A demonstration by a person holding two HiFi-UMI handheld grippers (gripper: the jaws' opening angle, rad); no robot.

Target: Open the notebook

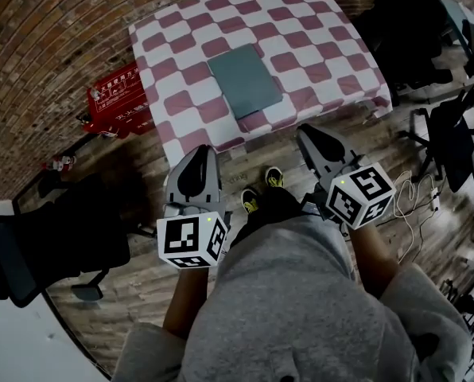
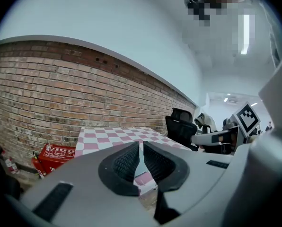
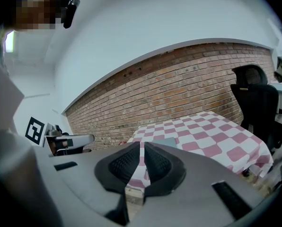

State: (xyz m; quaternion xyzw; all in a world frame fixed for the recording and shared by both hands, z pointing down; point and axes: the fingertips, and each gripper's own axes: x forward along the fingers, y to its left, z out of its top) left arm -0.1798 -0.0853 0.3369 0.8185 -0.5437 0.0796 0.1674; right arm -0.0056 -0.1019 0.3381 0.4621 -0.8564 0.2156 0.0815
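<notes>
Notebook | teal-grey cover | closed | flat on checked table

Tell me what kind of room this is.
Probably an office or lab workspace: black office chair, loose cables on the wood floor, and a brick wall behind a checkered-cloth table.

Office-like workroom, shown by a brick wall beyond the left gripper and right gripper, a checked-cloth worktop just ahead of them, black swivel chairs to the right gripper's right, loose cables on the wooden floor, and a ceiling strip light.
</notes>
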